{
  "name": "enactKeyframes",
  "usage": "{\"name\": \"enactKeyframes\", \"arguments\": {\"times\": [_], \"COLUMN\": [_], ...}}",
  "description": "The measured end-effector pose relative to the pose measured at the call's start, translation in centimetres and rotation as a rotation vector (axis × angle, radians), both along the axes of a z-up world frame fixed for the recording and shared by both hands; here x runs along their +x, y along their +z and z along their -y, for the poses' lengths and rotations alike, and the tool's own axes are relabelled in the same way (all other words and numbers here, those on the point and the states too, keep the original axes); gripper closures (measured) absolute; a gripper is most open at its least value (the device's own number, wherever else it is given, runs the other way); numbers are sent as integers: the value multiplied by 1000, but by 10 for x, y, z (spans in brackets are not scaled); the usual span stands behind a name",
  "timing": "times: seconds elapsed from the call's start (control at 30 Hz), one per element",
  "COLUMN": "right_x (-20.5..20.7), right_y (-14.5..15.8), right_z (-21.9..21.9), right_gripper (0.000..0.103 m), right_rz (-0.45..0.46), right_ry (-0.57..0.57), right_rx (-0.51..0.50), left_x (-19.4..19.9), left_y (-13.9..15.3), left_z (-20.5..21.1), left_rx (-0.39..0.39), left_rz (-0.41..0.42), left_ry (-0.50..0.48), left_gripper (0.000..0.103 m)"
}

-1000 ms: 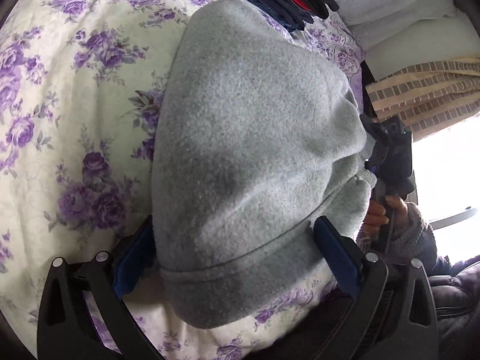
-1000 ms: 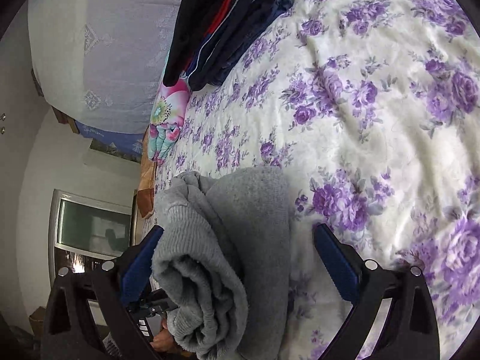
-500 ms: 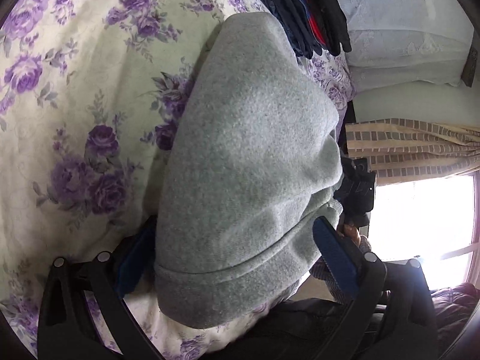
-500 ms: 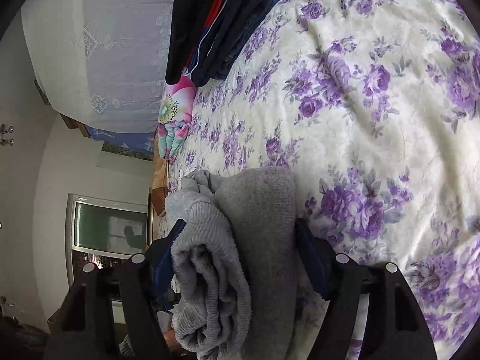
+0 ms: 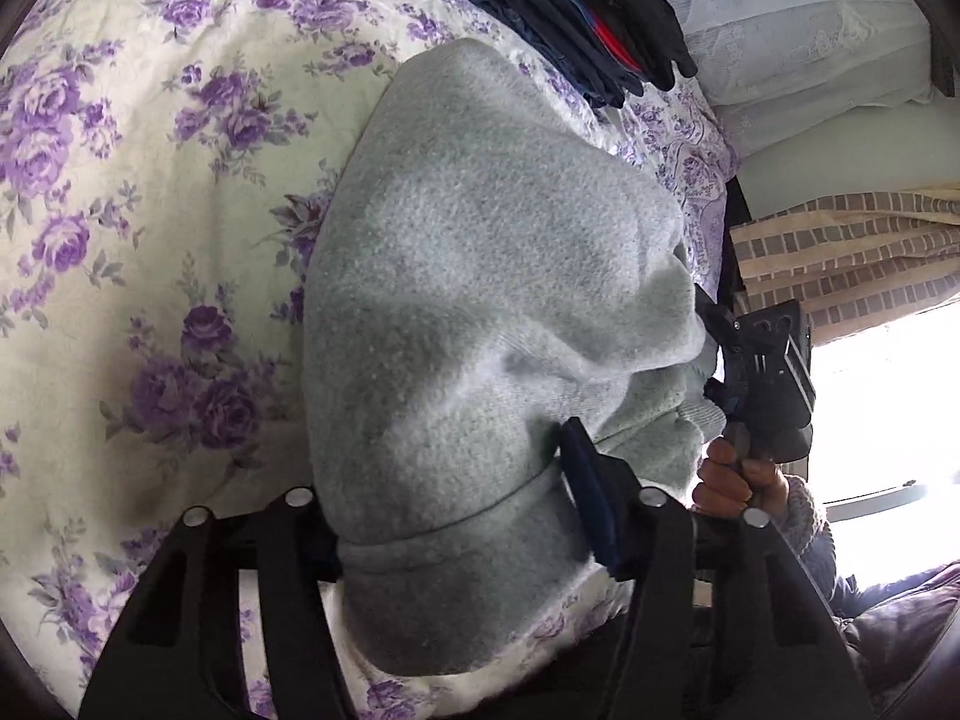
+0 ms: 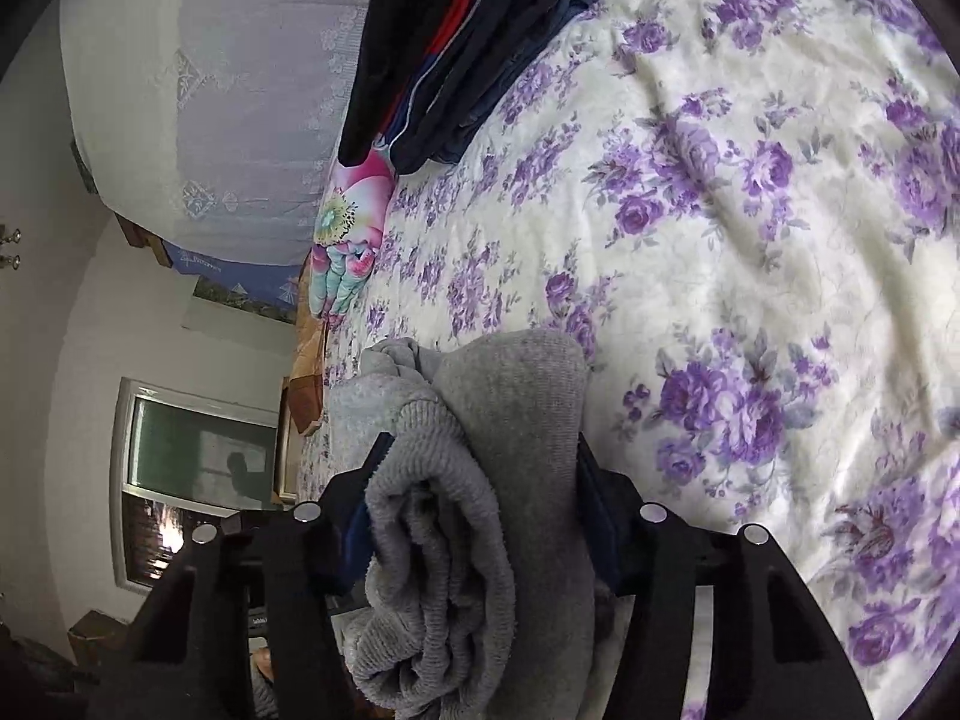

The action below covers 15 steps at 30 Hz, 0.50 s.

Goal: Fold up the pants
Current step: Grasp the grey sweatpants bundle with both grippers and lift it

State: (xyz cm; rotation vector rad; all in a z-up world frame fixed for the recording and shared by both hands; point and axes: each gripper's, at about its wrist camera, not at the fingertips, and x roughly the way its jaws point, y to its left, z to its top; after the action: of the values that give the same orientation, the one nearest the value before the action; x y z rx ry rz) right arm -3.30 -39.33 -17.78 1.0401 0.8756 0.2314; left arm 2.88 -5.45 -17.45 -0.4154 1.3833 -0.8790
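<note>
**Both grippers clamped on the bundle**

Left wrist view: our left gripper (image 5: 456, 516) pinches the thick grey fleece pants (image 5: 480, 276), folded over the floral purple bedspread (image 5: 120, 180) near its edge.

Right wrist view: our right gripper (image 6: 474, 498) squeezes the stacked layers (image 6: 444, 516). Soft, bulky, floppy, we judge; grip through all layers at the ends.

Right gripper (image 6: 480, 498) clamps the folded grey pants (image 6: 474, 480) between both fingers, above a purple-flowered bedspread (image 6: 750, 210). Dark folded clothes (image 6: 456, 42) lie beyond, beside a pink floral pillow (image 6: 351, 222).
</note>
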Motion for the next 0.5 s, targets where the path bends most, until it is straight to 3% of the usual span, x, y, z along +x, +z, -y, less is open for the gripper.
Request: {"name": "enactKeyframes", "arguments": {"times": [0.17,0.27,0.37,0.5], "right_x": [-5,-8,-10,0], "right_y": [22,28,45,91], "right_z": [-6,-6,-3,16], "right_gripper": [48,48,48,49], "right_rz": [24,26,47,145], "right_ry": [4,-3,-17,-44], "right_rx": [-30,-35,-54,-90], "left_x": [-5,-3,9,45], "left_y": [19,35,62,112], "left_z": [11,20,30,58], "left_rx": [41,23,-12,-45], "left_rz": [90,128,191,305], "left_ry": [-40,-58,-68,-97], "left_gripper": [52,54,54,54]}}
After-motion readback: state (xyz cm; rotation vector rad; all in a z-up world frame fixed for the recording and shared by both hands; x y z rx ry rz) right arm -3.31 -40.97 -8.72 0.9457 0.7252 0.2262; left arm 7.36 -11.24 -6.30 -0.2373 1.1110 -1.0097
